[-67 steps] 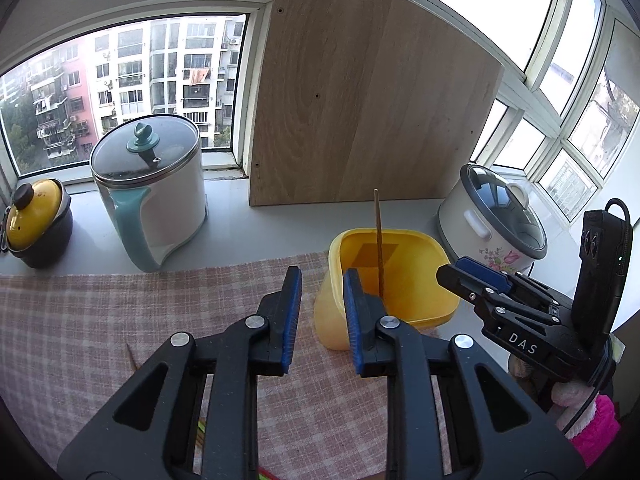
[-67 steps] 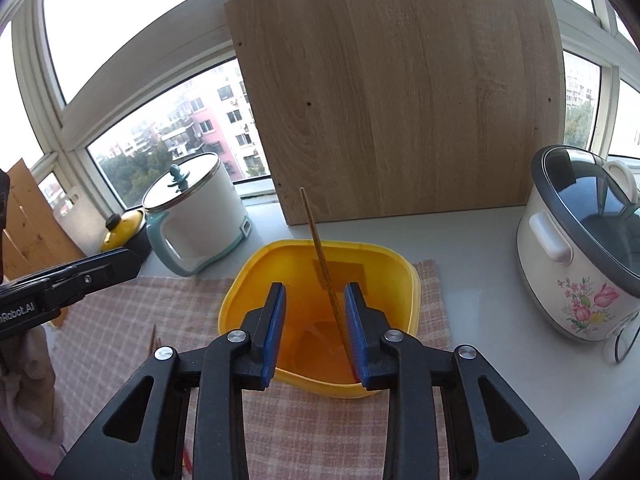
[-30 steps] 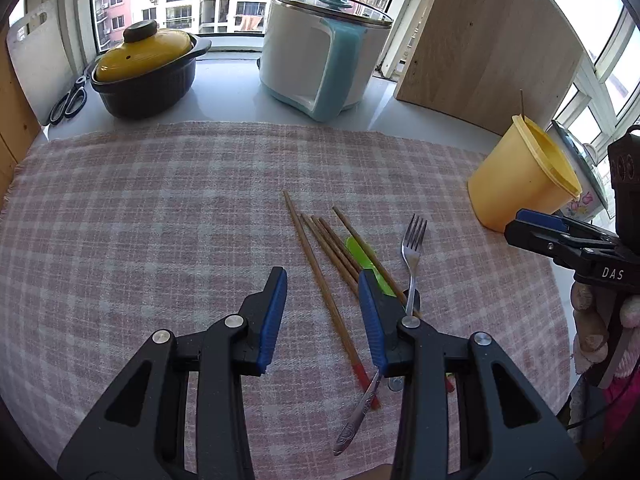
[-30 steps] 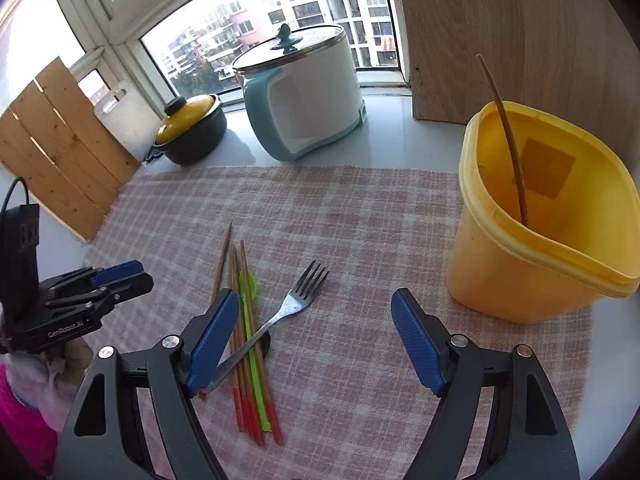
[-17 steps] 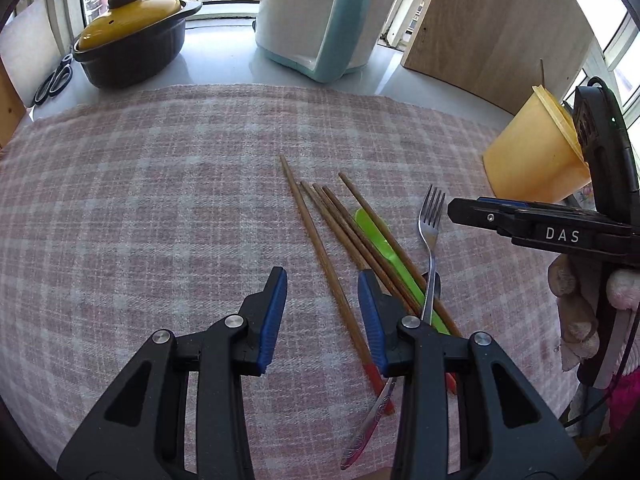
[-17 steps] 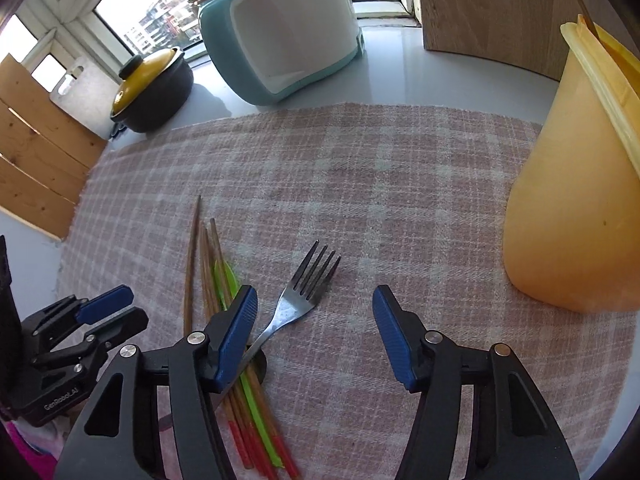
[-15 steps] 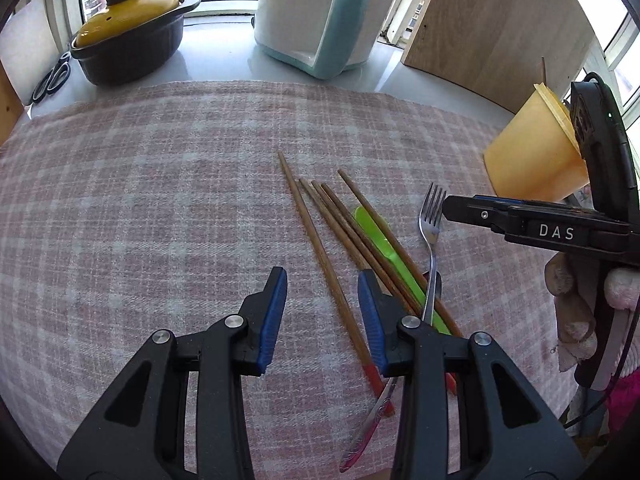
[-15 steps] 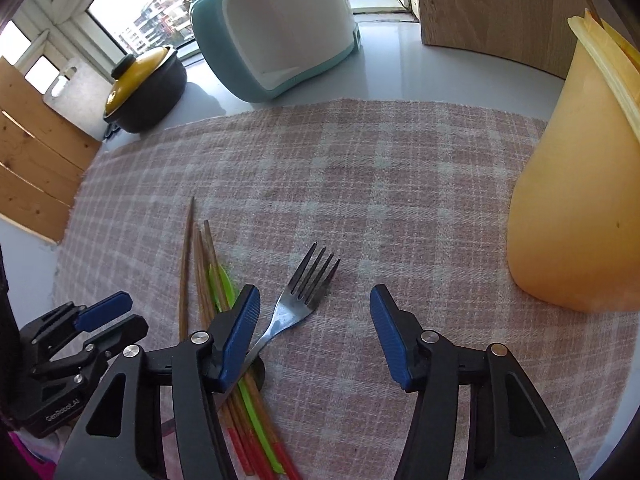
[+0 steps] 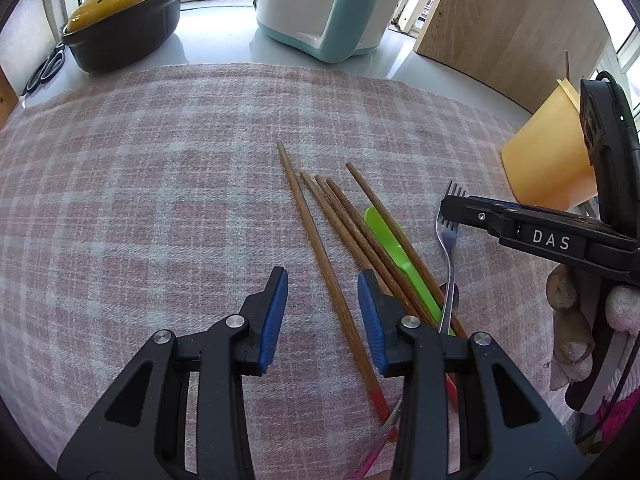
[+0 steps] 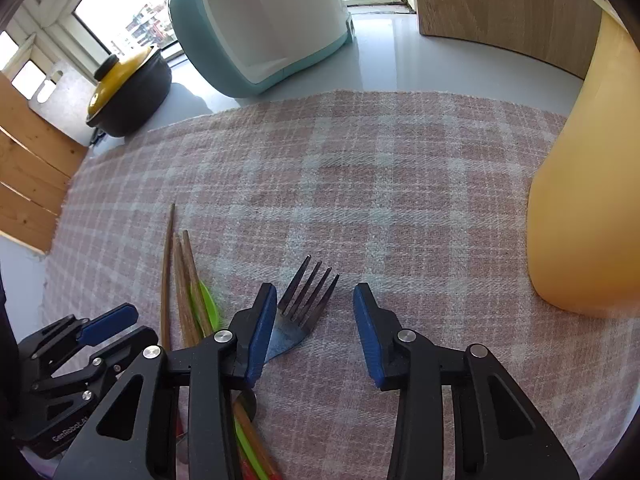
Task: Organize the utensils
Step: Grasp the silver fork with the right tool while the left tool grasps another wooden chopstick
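Several wooden chopsticks (image 9: 324,256), a green plastic utensil (image 9: 394,248) and a metal fork (image 9: 450,248) lie on a pink checked cloth (image 9: 160,200). My left gripper (image 9: 322,312) is open, low over the cloth, its jaws either side of the leftmost chopstick. My right gripper (image 10: 314,320) is open just above the fork's head (image 10: 306,300), its left finger (image 10: 256,332) over the fork's neck. It also shows in the left wrist view (image 9: 520,228). The yellow container (image 10: 588,200) stands at the right, holding one chopstick (image 9: 567,65).
A white and teal kettle (image 9: 324,0) and a black pot with a yellow lid (image 9: 120,24) stand behind the cloth. A wooden board (image 9: 512,28) leans at the back right. Scissors (image 9: 44,68) lie far left. Wooden slats (image 10: 28,168) stand at the left.
Both grippers have moved from the yellow container to the utensils and come lower. The right gripper opened wide, then narrowed around the fork's head. The left gripper opened slightly.
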A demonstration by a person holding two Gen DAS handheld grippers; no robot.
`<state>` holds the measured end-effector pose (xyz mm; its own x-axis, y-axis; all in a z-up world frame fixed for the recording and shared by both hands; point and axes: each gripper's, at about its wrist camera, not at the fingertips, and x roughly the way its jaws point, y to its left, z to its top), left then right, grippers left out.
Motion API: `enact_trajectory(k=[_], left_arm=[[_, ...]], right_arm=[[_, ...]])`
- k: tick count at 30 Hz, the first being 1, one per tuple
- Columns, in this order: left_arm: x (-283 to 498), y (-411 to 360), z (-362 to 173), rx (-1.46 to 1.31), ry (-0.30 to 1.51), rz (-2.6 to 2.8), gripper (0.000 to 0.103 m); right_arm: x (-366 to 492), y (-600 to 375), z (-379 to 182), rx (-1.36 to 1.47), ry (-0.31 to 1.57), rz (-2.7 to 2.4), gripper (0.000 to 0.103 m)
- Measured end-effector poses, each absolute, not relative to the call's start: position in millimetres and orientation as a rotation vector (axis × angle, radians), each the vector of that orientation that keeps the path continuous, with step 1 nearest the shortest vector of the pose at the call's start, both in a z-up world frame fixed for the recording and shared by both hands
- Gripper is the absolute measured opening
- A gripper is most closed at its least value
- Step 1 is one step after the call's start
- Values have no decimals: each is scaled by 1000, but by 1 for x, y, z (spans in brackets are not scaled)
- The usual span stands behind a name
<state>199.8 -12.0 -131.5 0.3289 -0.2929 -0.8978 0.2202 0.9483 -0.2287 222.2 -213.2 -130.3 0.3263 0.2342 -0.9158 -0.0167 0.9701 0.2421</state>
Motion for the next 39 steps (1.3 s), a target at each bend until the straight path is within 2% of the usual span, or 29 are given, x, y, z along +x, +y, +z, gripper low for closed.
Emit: enact_trajectory(k=[6,13,16,21,31,33,36,39], left_arm=[[202,-17,-138,-40,1193,-327,32],[202,-21,-141,-7,1177,-321,28],[202,-21,-141,14,1169,-321,23],[202,-17,-140,-1,1166,-322,10],[208,-9,-139,-39,1182,-313,8],[211,-10,-140,-35,1189,-307,14],[213,-12,-140,-27,1182,-304,14],[215,-8,-142,-70,1187,-309,9]], right_arm=[[224,-210,-131,186,1212,157,30],[228,-200,-132,167,1209,143,19],[231,-197,-131,162,1209,151,12],[233,-191,-127,149,1208,164,7],[239,-170,-129,41,1222,199,6],[240,-166,-129,24,1223,204,6],[240,-164,-129,8,1223,219,3],[240,-163,-128,6,1219,231,2]])
